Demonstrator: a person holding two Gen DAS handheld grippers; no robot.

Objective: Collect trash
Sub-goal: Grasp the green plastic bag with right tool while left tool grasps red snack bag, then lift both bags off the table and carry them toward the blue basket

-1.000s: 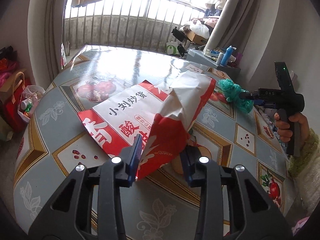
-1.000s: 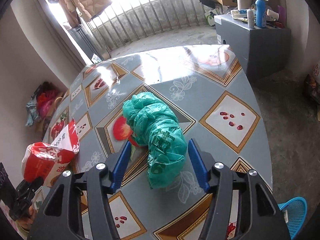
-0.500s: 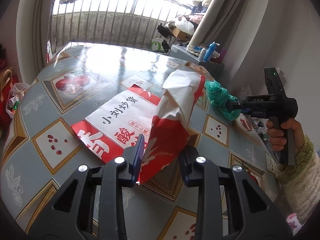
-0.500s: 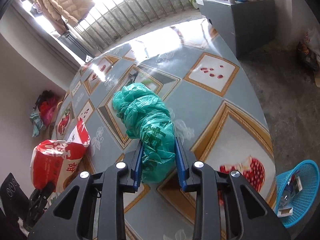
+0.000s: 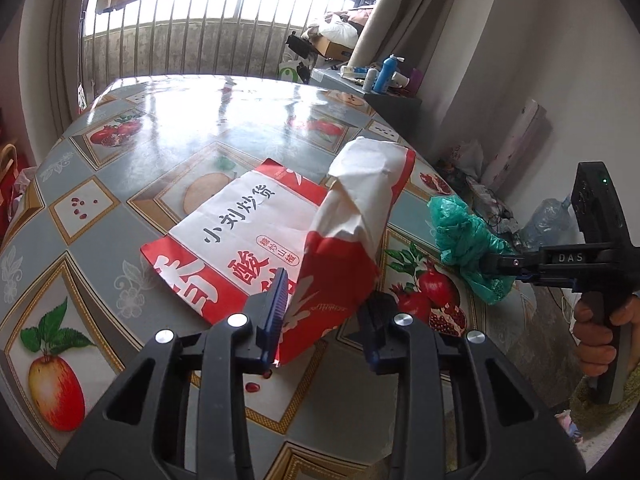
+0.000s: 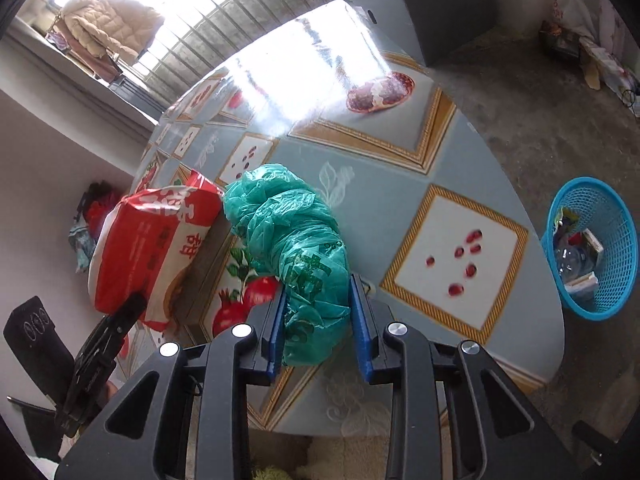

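Left wrist view: left gripper [image 5: 326, 320] at 6 o'clock, blue pads against the upturned corner of the red-and-white paper bag [image 5: 260, 244], pinching it. Bag otherwise lies on the fruit-patterned table [image 5: 120, 184]. At 3 o'clock, right gripper [image 5: 502, 270] holds a green plastic bag [image 5: 466, 240].

Right wrist view: jaws pressed on the green plastic bag [image 6: 298, 256], centre frame. Blue basket [image 6: 592, 248] on the floor at 3 o'clock, with rubbish inside.

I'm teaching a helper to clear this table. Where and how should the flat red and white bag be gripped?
Grip the flat red and white bag at its near red corner, nearest the left gripper, coming in low from the table's near side. It lies flat, so only an edge gives the fingers purchase. The standing bag covers its right end.
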